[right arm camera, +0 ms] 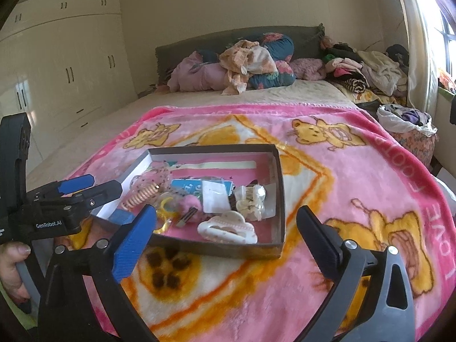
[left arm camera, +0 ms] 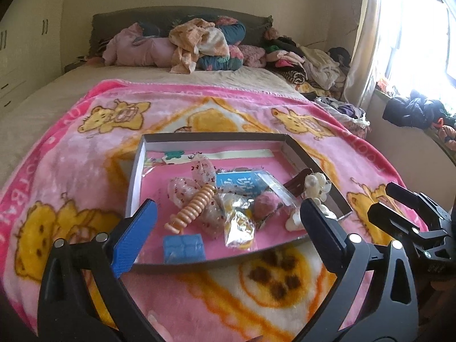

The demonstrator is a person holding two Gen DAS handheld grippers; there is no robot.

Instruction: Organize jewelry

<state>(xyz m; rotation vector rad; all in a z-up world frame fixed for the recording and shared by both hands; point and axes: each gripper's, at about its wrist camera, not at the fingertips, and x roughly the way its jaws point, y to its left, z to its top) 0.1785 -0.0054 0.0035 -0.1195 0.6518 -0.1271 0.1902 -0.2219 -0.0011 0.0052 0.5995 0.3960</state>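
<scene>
From my left wrist camera I see the left gripper (left arm camera: 228, 222) with its jaws spread wide and nothing between the pads, held over the near edge of the shallow box (left arm camera: 136, 171) that sits on the pink bear blanket (left arm camera: 85, 156). The jewelry is all in that box: a peach spiral hair tie (left arm camera: 193, 208), a blue block (left arm camera: 183, 248) at the near wall and crinkled clear packets (left arm camera: 239, 225). At this view's right edge the right gripper (left arm camera: 382, 202) shows from the side, also gaping and empty.

My right wrist camera gives what the left hides: a white cloud-shaped claw clip (right arm camera: 228, 226) lying whole near the front wall, and a dark hair clip (right arm camera: 186, 216) beside a pink fuzzy piece (right arm camera: 189, 201), possibly a pom-pom. It also shows the hand (right arm camera: 12, 270) gripping the left tool's handle.
</scene>
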